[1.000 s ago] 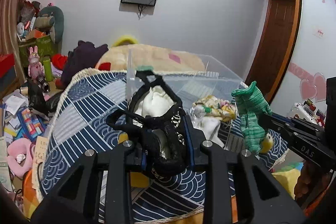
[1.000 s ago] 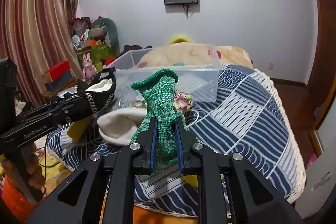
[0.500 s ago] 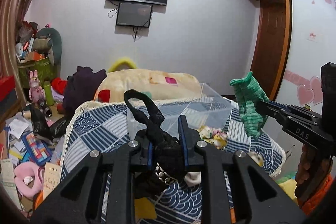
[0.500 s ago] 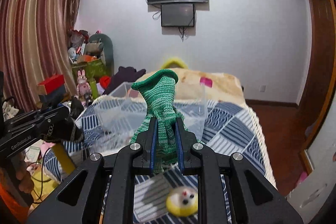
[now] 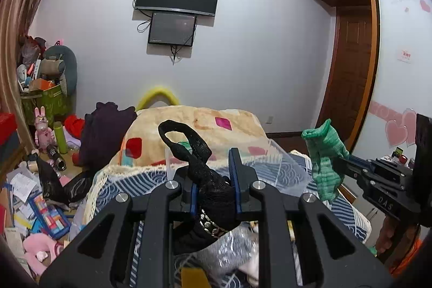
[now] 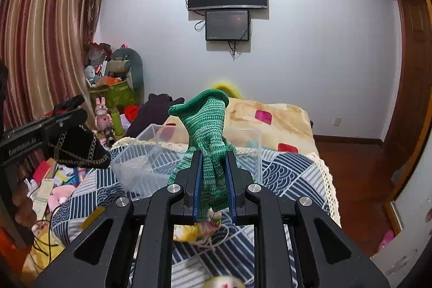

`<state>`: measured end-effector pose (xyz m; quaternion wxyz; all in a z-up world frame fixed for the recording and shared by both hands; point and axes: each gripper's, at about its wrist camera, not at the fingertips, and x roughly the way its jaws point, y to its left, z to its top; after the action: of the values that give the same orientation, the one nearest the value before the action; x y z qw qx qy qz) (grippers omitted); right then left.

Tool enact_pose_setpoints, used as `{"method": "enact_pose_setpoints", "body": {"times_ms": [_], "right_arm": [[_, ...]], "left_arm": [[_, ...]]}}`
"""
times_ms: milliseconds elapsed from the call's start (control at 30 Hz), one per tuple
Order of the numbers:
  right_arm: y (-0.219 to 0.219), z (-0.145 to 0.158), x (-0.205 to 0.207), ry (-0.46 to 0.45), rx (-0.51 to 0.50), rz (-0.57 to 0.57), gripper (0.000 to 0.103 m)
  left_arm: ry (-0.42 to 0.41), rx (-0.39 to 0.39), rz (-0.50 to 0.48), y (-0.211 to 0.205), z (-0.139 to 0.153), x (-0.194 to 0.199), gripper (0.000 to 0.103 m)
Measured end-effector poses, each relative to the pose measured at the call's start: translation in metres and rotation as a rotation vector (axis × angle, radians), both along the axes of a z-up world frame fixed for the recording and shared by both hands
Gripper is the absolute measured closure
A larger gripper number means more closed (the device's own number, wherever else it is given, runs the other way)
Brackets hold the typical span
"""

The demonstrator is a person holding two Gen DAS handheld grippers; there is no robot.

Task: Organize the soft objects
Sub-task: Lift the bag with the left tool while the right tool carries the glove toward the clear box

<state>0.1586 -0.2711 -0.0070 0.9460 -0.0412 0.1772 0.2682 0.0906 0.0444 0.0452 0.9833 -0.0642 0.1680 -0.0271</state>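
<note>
My left gripper (image 5: 214, 181) is shut on a black fabric pouch (image 5: 208, 196) with a strap loop and a gold chain trim, held above the bed. The same black pouch (image 6: 78, 150) hangs at the left of the right wrist view. My right gripper (image 6: 213, 180) is shut on a green knitted sock (image 6: 208, 136), which stands up between the pads. That green sock (image 5: 324, 163) also shows at the right of the left wrist view. A clear plastic bin (image 6: 151, 161) sits on the blue patterned bedspread (image 6: 286, 174) just beyond both grippers.
A floral cloth bundle (image 6: 202, 230) and a yellow round toy (image 6: 224, 282) lie on the bedspread below the right gripper. A beige blanket (image 5: 205, 126) covers the far bed. The floor at left (image 5: 32, 196) is cluttered with toys, papers and boxes. A person's hand (image 5: 388, 236) grips the right handle.
Both grippers have risen with their items; the bedspread and bin have dropped lower in both views. The left jaws closed tighter on the black pouch, lifting it off the white cloth.
</note>
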Motion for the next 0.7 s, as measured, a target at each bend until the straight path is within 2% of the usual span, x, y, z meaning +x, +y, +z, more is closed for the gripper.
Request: {"method": "enact_pose_setpoints", "body": {"times_ms": [367,567,700], "right_arm": [[0.016,0.0,0.035,0.031,-0.031,-0.024,0.088],[0.025,-0.011,0.059,0.093,-0.072,-0.017,0.088],[0.029,-0.022,0.073,0.152,-0.104,-0.004,0.088]], "left_arm": [[-0.028,0.044,-0.015,-0.012,0.002,0.048,0.083],[0.035,0.153,-0.018,-0.036,-0.024,0.076,0.083],[0.119,0.205,-0.015,-0.046,-0.044,0.091,0.083]]}}
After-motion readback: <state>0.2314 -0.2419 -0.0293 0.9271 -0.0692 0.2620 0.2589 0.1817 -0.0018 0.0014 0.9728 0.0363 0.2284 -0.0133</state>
